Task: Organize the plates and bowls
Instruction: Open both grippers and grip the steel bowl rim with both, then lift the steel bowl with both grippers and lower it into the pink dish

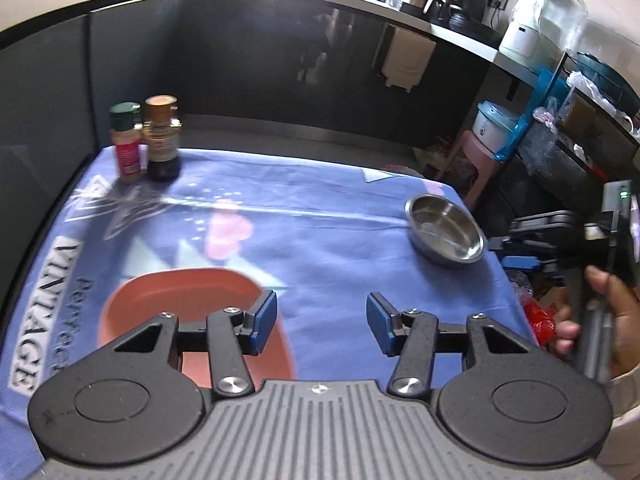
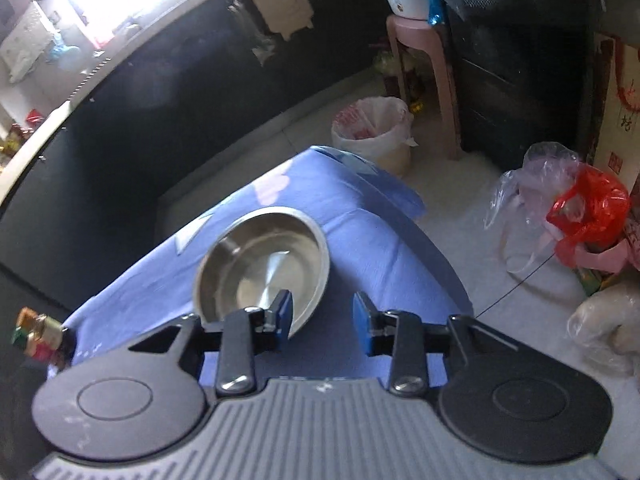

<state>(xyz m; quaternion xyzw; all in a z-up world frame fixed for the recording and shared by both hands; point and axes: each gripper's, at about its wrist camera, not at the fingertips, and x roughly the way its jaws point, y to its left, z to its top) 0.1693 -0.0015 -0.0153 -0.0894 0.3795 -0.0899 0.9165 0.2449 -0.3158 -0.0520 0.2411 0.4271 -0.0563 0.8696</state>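
Observation:
A salmon-pink plate (image 1: 188, 300) lies on the blue tablecloth (image 1: 320, 216) at the near left, partly hidden under my left gripper (image 1: 322, 322), which is open and empty above the plate's right edge. A steel bowl (image 1: 444, 228) sits near the table's right edge. In the right wrist view the same steel bowl (image 2: 260, 264) lies just ahead of my right gripper (image 2: 322, 320), which is open and empty. Its left finger (image 2: 282, 314) hangs over the bowl's near rim.
Two spice bottles (image 1: 146, 140) stand at the table's far left corner. Dark cabinets run behind the table. On the floor to the right are a bin (image 2: 372, 132), a pink stool (image 2: 420, 56) and plastic bags (image 2: 560, 204). A hand (image 1: 612, 316) holds the other gripper at right.

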